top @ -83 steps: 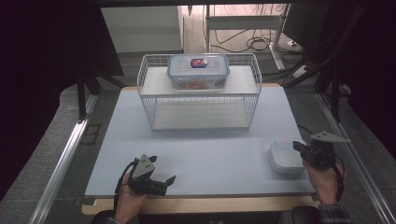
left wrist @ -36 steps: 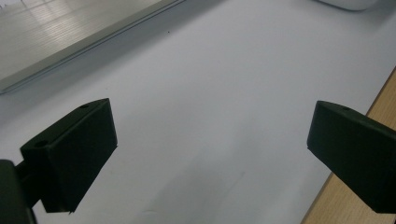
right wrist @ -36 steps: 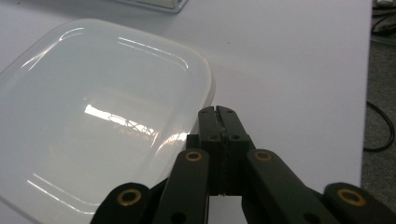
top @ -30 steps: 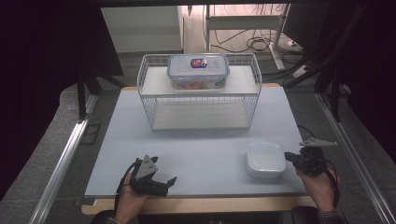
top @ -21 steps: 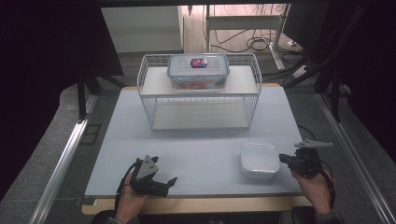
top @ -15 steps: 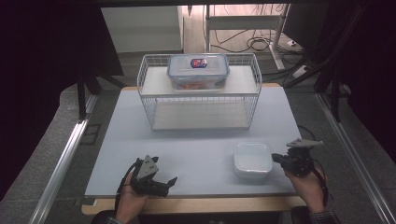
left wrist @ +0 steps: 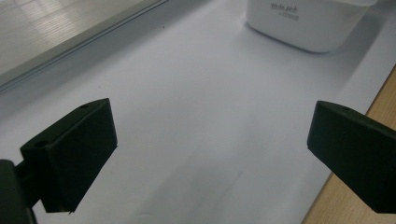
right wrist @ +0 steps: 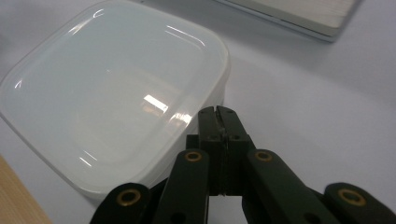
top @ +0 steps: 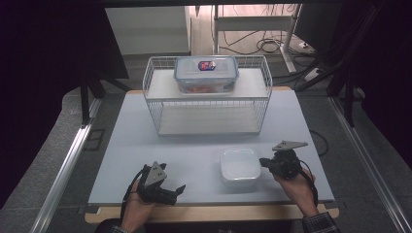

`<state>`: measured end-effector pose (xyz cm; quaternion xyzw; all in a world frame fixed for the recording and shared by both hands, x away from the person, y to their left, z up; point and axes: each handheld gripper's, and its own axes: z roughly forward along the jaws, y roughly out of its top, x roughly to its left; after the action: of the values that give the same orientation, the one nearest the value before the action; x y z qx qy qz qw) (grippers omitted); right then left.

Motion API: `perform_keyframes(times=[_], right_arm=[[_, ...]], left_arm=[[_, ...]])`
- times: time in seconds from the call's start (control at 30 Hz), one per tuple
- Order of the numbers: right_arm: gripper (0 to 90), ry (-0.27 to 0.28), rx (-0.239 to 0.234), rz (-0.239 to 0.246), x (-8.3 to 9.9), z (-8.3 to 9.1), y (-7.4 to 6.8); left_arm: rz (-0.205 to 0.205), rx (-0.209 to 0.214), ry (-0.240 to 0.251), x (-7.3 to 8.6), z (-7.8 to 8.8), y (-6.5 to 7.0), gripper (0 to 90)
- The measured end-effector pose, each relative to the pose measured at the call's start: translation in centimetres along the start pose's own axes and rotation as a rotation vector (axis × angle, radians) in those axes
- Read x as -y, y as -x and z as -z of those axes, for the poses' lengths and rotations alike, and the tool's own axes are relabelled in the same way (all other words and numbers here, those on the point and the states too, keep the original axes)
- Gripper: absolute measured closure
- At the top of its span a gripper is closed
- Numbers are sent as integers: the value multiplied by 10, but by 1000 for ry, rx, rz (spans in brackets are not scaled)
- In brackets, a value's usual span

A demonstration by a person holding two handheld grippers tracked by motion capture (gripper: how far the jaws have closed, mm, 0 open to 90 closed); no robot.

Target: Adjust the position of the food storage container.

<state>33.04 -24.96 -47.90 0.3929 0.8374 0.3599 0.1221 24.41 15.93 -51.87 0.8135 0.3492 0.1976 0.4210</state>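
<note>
1. Left gripper [top: 176, 190] rests at the near left of the table [top: 194, 145], held in a hand [top: 138, 208]; its two black jaws are spread wide with only bare white table surface between them. In the left gripper view the jaws are cut off at the bottom and right edges.
2. White container [top: 239, 168], square with rounded corners and a translucent lid, sits right of centre near the table's near edge. In the left gripper view [left wrist: 308, 21] only its near side shows, cut off at the top, and small printing on it is too small to read.
3. Right gripper [top: 265, 162] is just right of the container, held in a hand [top: 296, 187] whose plaid sleeve is cut off at the bottom. Its jaws are pressed together with nothing between them. In the right gripper view the closed tips [right wrist: 217, 114] lie against the container's rim; whether they actually touch it is hard to tell.
4. Wire rack [top: 209, 97] stands at the far middle of the table, well apart from both grippers.
5. Clear lidded box [top: 206, 73] sits on the rack's top shelf, with a red and blue label on its lid; its orange contents are too blurred to identify.
6. Dark surroundings beyond the table hide most detail; cables [top: 262, 46] lie on the floor at the far right.
</note>
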Motion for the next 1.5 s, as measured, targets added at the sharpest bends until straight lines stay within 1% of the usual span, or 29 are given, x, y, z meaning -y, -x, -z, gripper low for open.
perform_keyframes(times=[0.07,0.17,0.23,0.33,0.43,0.53,0.6,0.73,0.83,0.87,0.9,0.97,1.07,1.17,1.23,1.3,1.37,1.43,1.5], right_arm=[[894,-14,-23,6,-1,-5,-6],[894,-23,-55,27,-3,-11,-14],[893,-26,-73,33,-5,-14,-20],[893,-29,-91,40,-8,-18,-26],[892,-30,-118,38,-11,-23,-32],[888,-35,-132,54,-15,-28,-37],[885,-33,-143,56,-17,-32,-41],[879,-33,-148,79,-22,-37,-49],[858,-25,-128,110,-23,-35,-51],[844,-22,-113,121,-23,-33,-51],[825,-13,-98,130,-22,-31,-50],[776,11,-99,140,-21,-27,-47],[627,52,-89,158,-17,-21,-45],[481,76,-91,184,-13,-19,-44],[397,92,-103,199,-10,-17,-44],[298,106,-114,203,-8,-16,-44],[232,121,-140,197,-7,-15,-43],[163,138,-179,185,-5,-14,-42],[119,129,-203,188,-4,-15,-42]], left_arm=[[2,0,-1,0,0,0,14],[3,0,-1,0,0,0,14],[2,0,-2,0,0,0,14],[3,0,-1,0,0,-1,14],[4,-1,-3,0,0,-1,14],[6,-1,-8,1,0,-1,14],[7,-1,-9,1,0,-1,14],[7,-1,-16,1,-1,-2,14],[8,-5,-25,1,0,-2,15],[11,-4,-27,1,0,-2,15],[14,-5,-31,1,0,-3,18],[11,-9,-39,1,0,-4,20],[12,-12,-50,0,1,-4,30],[21,-6,-63,0,1,-4,41],[24,-1,-67,-1,1,-4,46],[24,2,-67,-1,1,-4,48],[23,1,-68,0,1,-4,47],[12,-4,-65,0,0,-4,42],[3,-8,-62,1,-1,-4,38]])
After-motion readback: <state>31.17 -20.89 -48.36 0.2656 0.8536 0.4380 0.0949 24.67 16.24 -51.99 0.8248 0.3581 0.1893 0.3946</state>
